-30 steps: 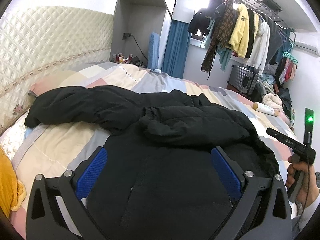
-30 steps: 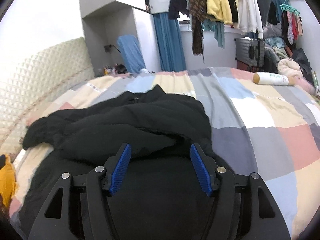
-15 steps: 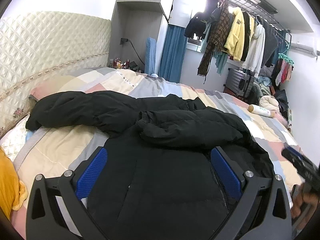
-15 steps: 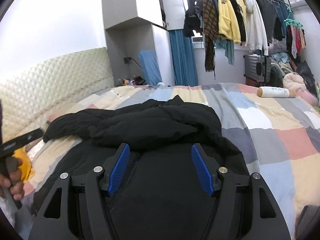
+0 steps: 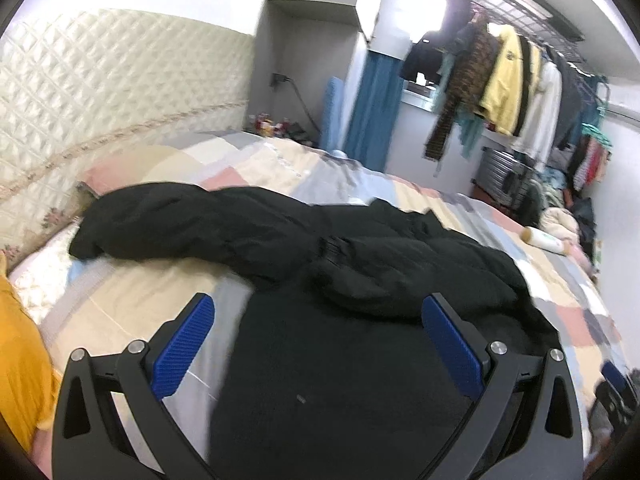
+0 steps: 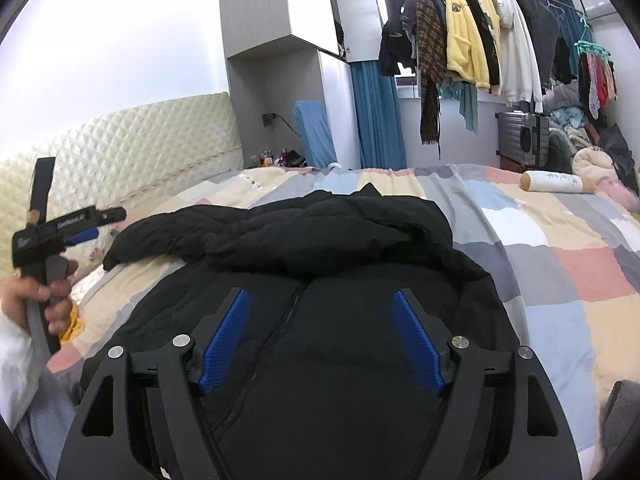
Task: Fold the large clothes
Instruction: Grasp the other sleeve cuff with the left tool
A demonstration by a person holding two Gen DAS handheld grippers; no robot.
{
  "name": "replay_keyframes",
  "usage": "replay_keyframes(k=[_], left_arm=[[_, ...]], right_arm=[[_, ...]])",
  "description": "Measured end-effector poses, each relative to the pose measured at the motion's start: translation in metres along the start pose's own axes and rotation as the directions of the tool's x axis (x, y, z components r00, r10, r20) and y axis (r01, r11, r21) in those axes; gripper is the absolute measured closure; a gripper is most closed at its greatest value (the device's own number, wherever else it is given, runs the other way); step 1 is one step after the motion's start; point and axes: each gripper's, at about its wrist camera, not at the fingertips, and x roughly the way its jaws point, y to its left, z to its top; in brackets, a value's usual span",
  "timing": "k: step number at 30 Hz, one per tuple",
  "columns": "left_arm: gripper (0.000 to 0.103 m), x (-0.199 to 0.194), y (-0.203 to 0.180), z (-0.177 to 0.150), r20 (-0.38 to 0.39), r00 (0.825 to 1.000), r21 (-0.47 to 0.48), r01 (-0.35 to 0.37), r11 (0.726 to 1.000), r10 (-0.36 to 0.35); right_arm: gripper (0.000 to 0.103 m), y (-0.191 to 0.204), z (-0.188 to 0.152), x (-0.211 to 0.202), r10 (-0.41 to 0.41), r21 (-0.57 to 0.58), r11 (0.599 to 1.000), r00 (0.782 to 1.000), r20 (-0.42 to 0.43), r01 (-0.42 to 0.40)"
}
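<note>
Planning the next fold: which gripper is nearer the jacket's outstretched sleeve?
Left. The left gripper hovers open at the jacket's headboard-side edge, below the sleeve. The right gripper, jaws just opening and empty, is over the zipper, farther off.

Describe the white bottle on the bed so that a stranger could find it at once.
Start at the bed with the patchwork quilt. Look past the black jacket to the far right side, below the rack of hanging clothes. The white bottle lies there on its side, the only hard cylinder on the quilt, with a tan end.
</note>
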Motion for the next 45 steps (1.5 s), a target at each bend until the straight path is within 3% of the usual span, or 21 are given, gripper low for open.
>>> replay_keyframes(k=[10, 16, 21, 24, 27, 29, 30, 31, 33, 37, 41, 45], left_arm=[[0.0, 0.057, 0.1, 0.047, -0.044, 0.996, -0.21, -0.091, 0.974, 0.084], [0.0, 0.102, 0.181, 0.044, -0.119, 0.985, -0.345, -0.159, 0.925, 0.124], [0.0, 0.11, 0.238, 0.046, -0.085, 0.989, -0.449, -0.144, 0.882, 0.118], [0.0, 0.114, 0.279, 0.038, -0.047, 0.994, -0.567, -0.106, 0.817, 0.096], [0.0, 0.119, 0.324, 0.021, -0.011, 0.994, -0.699, -0.085, 0.71, 0.108], [0.001, 0.124, 0.35, 0.007, -0.012, 0.993, -0.795, -0.082, 0.601, 0.12], [0.001, 0.125, 0.355, 0.003, 0.0, 0.993, -0.824, -0.066, 0.563, 0.117], [0.001, 0.127, 0.366, -0.003, 0.03, 0.993, -0.867, -0.031, 0.497, 0.115], [0.001, 0.131, 0.375, -0.007, 0.052, 0.991, -0.889, -0.009, 0.457, 0.122], [0.001, 0.154, 0.383, -0.014, 0.037, 0.993, -0.898, -0.017, 0.44, 0.113], [0.001, 0.171, 0.39, -0.016, 0.028, 0.993, -0.884, -0.03, 0.466, 0.116], [0.001, 0.184, 0.402, -0.007, 0.066, 0.994, -0.887, 0.019, 0.462, 0.087]], right_arm=[[0.028, -0.003, -0.003, 0.003, 0.008, 0.011, 1.0, 1.0, -0.023, -0.008], [0.022, -0.004, -0.005, 0.012, -0.004, 0.019, 1.0, 0.999, -0.05, 0.005], [0.021, -0.005, -0.008, 0.022, -0.009, 0.03, 0.999, 0.996, -0.084, 0.011], [0.02, -0.001, -0.008, 0.029, -0.016, 0.026, 0.999, 0.995, -0.097, 0.019], [0.016, 0.002, -0.009, 0.035, -0.03, 0.013, 0.999, 0.993, -0.111, 0.031], [0.013, 0.002, -0.01, 0.038, -0.046, 0.005, 0.999, 0.992, -0.12, 0.047], [0.012, 0.002, -0.011, 0.04, -0.052, 0.005, 0.999, 0.991, -0.125, 0.053], [0.012, 0.001, -0.011, 0.042, -0.053, 0.009, 0.998, 0.99, -0.13, 0.055], [0.009, -0.002, -0.013, 0.048, -0.054, 0.023, 0.998, 0.988, -0.148, 0.058], [0.008, -0.006, -0.015, 0.06, -0.059, 0.048, 0.996, 0.983, -0.177, 0.069], [0.008, -0.005, -0.015, 0.071, -0.056, 0.054, 0.996, 0.98, -0.19, 0.068], [0.008, -0.006, -0.018, 0.077, -0.064, 0.046, 0.996, 0.978, -0.2, 0.074]])
